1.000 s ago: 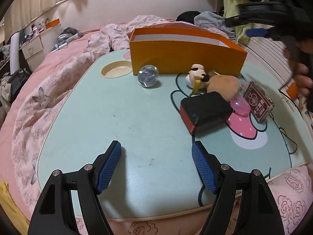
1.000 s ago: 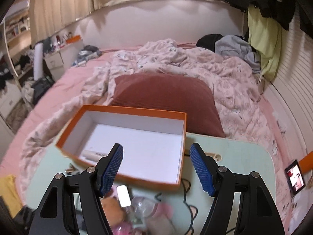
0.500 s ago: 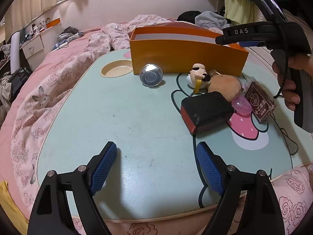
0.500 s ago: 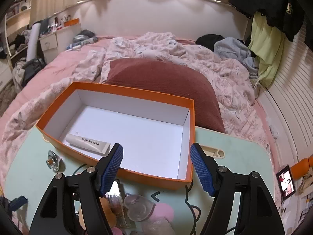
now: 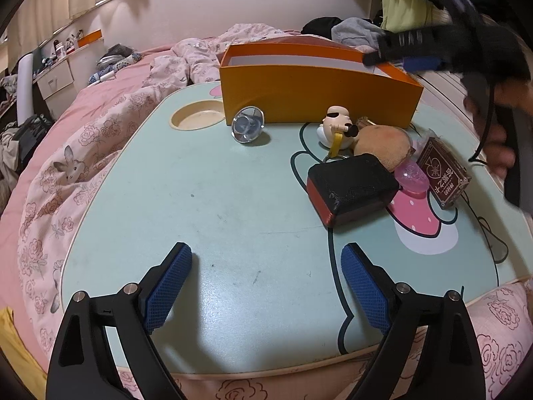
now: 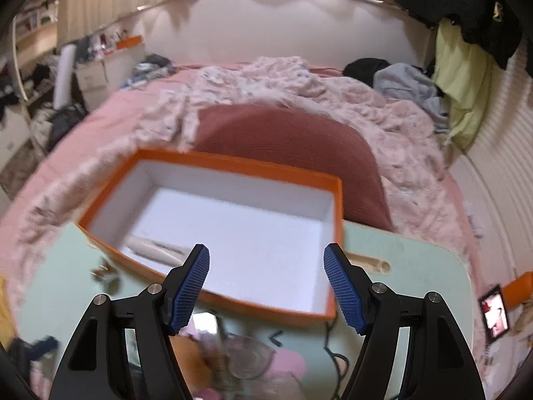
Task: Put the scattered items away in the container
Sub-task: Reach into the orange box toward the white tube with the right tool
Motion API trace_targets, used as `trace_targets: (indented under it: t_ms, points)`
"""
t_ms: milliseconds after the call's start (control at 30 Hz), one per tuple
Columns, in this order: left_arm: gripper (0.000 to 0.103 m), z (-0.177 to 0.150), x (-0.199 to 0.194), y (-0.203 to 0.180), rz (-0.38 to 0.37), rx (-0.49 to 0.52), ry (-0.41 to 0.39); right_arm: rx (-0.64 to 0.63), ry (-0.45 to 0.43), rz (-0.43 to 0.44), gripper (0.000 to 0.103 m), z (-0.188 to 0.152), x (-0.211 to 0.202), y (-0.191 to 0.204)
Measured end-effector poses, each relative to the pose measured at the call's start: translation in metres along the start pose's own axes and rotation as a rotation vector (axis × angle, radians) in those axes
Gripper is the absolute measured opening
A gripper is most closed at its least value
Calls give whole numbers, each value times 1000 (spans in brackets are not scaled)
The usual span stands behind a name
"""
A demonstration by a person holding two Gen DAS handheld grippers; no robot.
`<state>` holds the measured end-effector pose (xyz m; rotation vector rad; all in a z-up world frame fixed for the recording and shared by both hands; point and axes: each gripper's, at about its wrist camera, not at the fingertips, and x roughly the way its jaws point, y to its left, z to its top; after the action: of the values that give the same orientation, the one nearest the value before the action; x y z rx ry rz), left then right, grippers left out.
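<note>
On the mint-green table [image 5: 200, 200] stands an orange box [image 5: 319, 96]. In front of it lie a shiny metal cup [image 5: 248, 128], a white figurine [image 5: 336, 126], a brown plush [image 5: 383, 146], a black-and-red case [image 5: 349, 186], a clear pink piece [image 5: 411, 175] and a brown card pack [image 5: 443, 176]. My left gripper [image 5: 266, 276] hovers over the bare near part of the table, its jaws opening with nothing between them. My right gripper [image 6: 266, 276] is open and empty above the orange box [image 6: 240, 165], which holds a white tube [image 6: 153, 250]. In the left wrist view the right gripper [image 5: 399, 56] appears blurred over the box's right end.
A round cup recess [image 5: 196, 118] sits in the table left of the box. Pink floral bedding [image 5: 66, 166] surrounds the table, and a dark red cushion [image 6: 289, 143] lies behind the box. A hand [image 5: 499, 156] holds the right gripper at the table's right side.
The left jaws have spread wider. The metal cup has rolled a little and now shows its open side. The right gripper came in over the box's right end; its view shifted slightly and is blurred.
</note>
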<state>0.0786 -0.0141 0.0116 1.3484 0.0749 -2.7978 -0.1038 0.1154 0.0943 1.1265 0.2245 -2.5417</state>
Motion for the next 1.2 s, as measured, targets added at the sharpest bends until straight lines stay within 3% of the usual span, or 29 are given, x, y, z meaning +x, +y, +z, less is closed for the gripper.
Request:
trace_targets:
  t_ms: [67, 200, 333, 467, 667, 933, 1200]
  points:
    - [91, 0, 0, 0, 0, 0, 0, 2, 82, 114, 71, 21, 2, 6]
    - [91, 0, 0, -1, 0, 0, -1, 34, 352, 350, 71, 60, 33, 28]
    - [92, 0, 0, -1, -1, 1, -4, -9, 557, 314, 71, 77, 80, 57]
    - [92, -1, 0, 1, -7, 0, -9, -83, 736, 296, 70, 68, 119, 82]
    - [92, -2, -1, 3, -14, -5, -17, -220, 753, 180, 69, 56, 131, 111]
    - [92, -3, -2, 2, -17, -8, -26, -216, 773, 244, 70, 60, 138, 113]
    - [92, -4, -4, 3, -17, -5, -43, -435, 748, 274, 70, 75, 131, 130]
